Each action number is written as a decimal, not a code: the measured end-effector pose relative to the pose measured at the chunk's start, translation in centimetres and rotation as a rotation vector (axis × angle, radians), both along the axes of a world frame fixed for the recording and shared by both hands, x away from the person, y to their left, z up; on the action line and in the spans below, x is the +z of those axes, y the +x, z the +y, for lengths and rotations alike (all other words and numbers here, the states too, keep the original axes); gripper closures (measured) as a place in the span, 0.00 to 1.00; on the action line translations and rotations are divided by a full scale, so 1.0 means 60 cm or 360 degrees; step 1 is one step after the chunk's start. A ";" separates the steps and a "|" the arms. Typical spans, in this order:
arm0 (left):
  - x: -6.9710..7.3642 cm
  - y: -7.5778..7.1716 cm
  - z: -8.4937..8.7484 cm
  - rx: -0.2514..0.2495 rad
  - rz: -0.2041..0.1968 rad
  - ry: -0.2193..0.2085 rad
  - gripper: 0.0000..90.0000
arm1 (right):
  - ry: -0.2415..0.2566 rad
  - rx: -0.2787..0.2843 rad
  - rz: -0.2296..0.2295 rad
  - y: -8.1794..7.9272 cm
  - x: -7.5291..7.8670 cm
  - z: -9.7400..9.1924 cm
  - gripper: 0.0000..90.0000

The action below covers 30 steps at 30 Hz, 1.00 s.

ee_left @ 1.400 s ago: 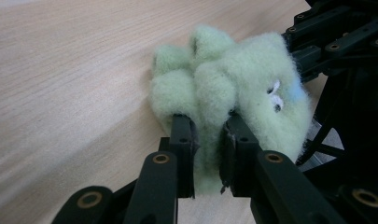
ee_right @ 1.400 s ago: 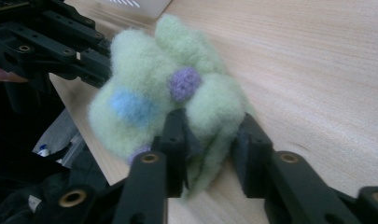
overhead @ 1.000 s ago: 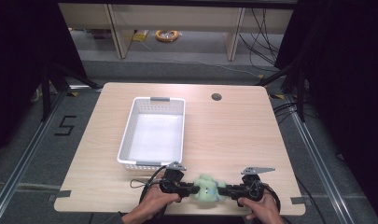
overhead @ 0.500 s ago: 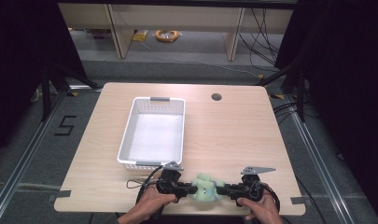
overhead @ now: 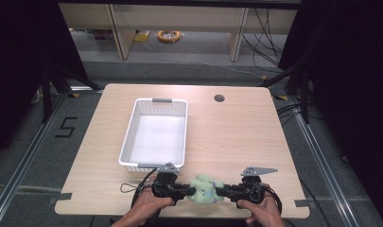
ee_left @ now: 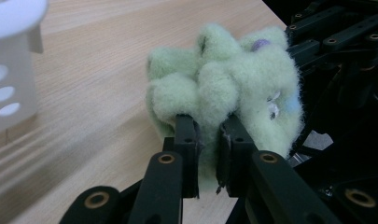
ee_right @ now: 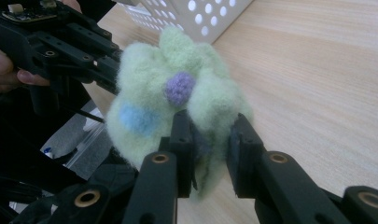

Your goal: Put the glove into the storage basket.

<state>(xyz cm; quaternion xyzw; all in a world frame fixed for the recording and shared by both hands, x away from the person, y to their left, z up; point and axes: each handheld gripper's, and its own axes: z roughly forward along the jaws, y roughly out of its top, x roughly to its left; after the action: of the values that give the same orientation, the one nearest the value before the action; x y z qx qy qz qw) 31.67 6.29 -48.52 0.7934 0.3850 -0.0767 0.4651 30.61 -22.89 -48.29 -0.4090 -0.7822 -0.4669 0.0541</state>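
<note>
A fluffy pale green plush toy (overhead: pixel 204 188) with a purple knob and a blue patch is held between both grippers at the table's front edge. My left gripper (overhead: pixel 183 191) is shut on the toy's left side; in the left gripper view its jaws pinch the green fur (ee_left: pixel 224 98). My right gripper (overhead: pixel 225 192) is shut on the toy's right side; in the right gripper view the toy (ee_right: pixel 177 93) bulges above the closed jaws. The person's hands (overhead: pixel 146 208) hold both tools from below.
A white perforated basket (overhead: pixel 157 135) stands just behind the left gripper, its corner visible as basket (ee_left: pixel 9 70) and basket (ee_right: pixel 200 14). A round cable hole (overhead: pixel 219 98) lies at the table's back. Open wood spreads to the right of the basket.
Both grippers and the toy have barely shifted; the toy stays pinched between them at the same spot near the front edge.
</note>
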 end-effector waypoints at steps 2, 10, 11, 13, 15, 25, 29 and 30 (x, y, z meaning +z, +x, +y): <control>0.002 -0.001 0.004 -0.0003 -0.0001 -0.0015 0.88 | 0.0036 -0.0002 0.0062 -0.005 0.005 0.006 0.84; 0.013 -0.006 0.016 0.0009 -0.0036 -0.0016 0.87 | 0.0011 0.0021 0.0001 -0.004 0.014 0.012 0.83; 0.013 -0.006 0.019 0.0012 -0.0026 -0.0035 0.88 | 0.0029 0.0043 -0.0011 -0.001 0.012 0.014 0.83; 0.015 -0.007 0.023 0.0027 -0.0036 -0.0022 0.87 | 0.0038 0.0036 0.0033 -0.003 0.017 0.021 0.83; 0.017 -0.008 0.029 0.0020 -0.0041 -0.0027 0.87 | 0.0026 0.0046 0.0010 -0.001 0.020 0.024 0.84; 0.041 -0.007 0.063 0.0074 -0.0076 -0.0022 0.87 | 0.0043 0.0099 -0.0007 0.012 0.038 0.056 0.83; 0.060 -0.006 0.082 0.0104 -0.0102 -0.0041 0.87 | 0.0067 0.0134 -0.0030 0.018 0.054 0.069 0.83; 0.064 -0.006 0.085 0.0104 -0.0109 -0.0035 0.87 | 0.0071 0.0147 -0.0063 0.023 0.061 0.074 0.83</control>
<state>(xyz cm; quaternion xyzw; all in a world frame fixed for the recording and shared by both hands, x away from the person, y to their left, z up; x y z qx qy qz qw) 31.32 11.41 -44.67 0.7775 0.3937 -0.0384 0.4889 31.97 -18.48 -44.65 -0.3617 -0.7905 -0.4893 0.0692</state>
